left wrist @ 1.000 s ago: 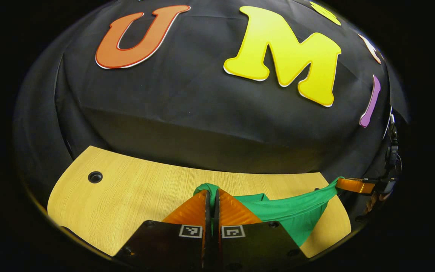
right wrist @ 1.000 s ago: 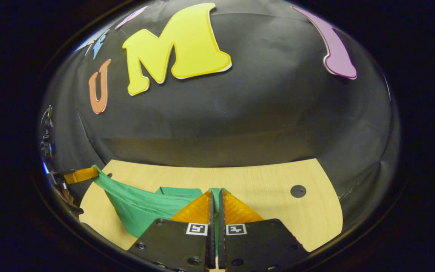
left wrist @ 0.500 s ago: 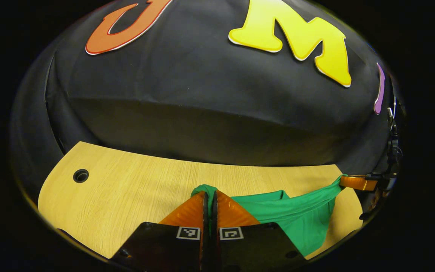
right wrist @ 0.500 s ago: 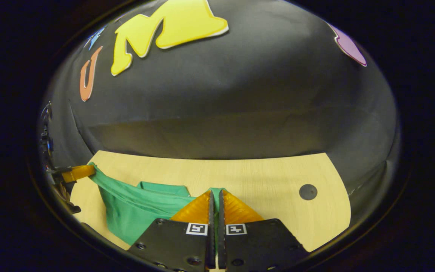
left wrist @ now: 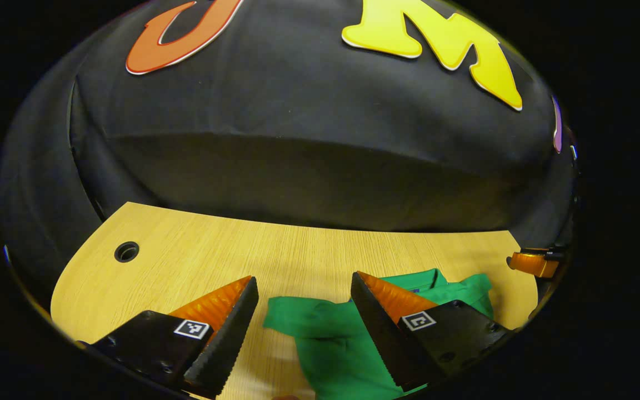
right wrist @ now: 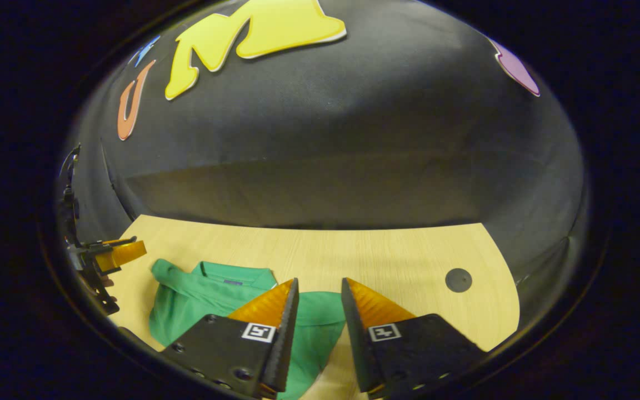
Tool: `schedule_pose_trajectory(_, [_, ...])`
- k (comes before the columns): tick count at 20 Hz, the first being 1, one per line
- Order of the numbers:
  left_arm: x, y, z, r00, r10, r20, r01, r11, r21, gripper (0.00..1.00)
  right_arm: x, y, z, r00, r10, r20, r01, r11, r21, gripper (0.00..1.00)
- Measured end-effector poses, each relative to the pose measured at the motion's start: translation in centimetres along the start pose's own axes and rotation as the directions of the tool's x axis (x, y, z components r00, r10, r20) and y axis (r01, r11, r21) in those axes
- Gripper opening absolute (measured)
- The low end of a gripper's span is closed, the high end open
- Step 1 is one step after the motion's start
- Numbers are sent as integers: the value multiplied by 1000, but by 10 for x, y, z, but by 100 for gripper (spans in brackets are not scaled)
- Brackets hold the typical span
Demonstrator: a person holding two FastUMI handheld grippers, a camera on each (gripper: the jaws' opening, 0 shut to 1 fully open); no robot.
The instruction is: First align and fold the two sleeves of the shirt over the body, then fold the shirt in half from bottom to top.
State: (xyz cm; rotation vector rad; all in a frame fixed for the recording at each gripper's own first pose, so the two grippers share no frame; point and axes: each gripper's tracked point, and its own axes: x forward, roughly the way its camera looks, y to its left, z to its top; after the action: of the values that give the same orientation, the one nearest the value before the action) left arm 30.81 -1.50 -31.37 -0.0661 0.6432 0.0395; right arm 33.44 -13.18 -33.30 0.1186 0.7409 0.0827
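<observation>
Both grippers open over a green shirt lying loose on the desk.

Desk (left wrist: 198, 261) wide and mostly bare, with a round cable hole (left wrist: 126, 251) toward its far corner. Shirt (left wrist: 331, 344) lies bunched on the near part, collar (right wrist: 236, 273) toward the wall, not flat. Left gripper (left wrist: 303, 289) spread wide, holding nothing, shirt between and below its fingers. Right gripper (right wrist: 319, 289) parted more narrowly, also empty. Judgement: sleeve-folding stage, nothing squared. Next move calls for finding a sleeve edge, pinching it, and drawing it over the body.
</observation>
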Motion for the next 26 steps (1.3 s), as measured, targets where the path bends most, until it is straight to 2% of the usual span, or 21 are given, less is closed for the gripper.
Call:
schedule_pose_trajectory(4, [-33,0,24,998,15,63,-17,999,30,100,-36,11,13,997,-18,71,20,1000,-19,88])
schedule_pose_trajectory(5, [-46,-2,33,996,17,89,-20,999,33,100,-48,16,19,995,-20,101,24,999,-32,96])
schedule_pose_trajectory(9, [-108,-16,65,982,3,189,-12,999,47,100,-103,33,37,979,-23,203,40,996,-78,96])
schedule_pose_trajectory(10, [-127,-20,71,979,-2,205,-8,999,47,100,-120,37,41,973,-22,230,41,996,-78,93])
schedule_pose_trajectory(11, [-143,-24,77,974,-12,227,2,999,45,100,-138,41,46,966,-24,259,46,996,-79,96])
schedule_pose_trajectory(13, [-181,-34,90,958,-33,284,19,999,49,100,-175,47,51,950,-28,312,58,994,-88,94])
schedule_pose_trajectory(16, [-240,-48,100,933,-51,355,29,997,67,100,-231,57,48,930,-28,368,65,994,-89,96])
schedule_pose_trajectory(18, [-278,-50,101,920,-59,388,30,996,80,100,-264,66,47,919,-25,394,59,995,-75,94])
schedule_pose_trajectory(19, [-294,-51,99,914,-62,401,33,996,79,100,-281,70,45,912,-25,408,59,996,-70,96])
schedule_pose_trajectory(22, [-334,-45,91,901,-58,430,32,997,67,100,-320,80,33,898,-29,440,66,995,-69,96])
schedule_pose_trajectory(26, [-368,-37,70,894,-54,444,18,996,83,100,-359,94,1,898,-31,439,74,994,-81,96])
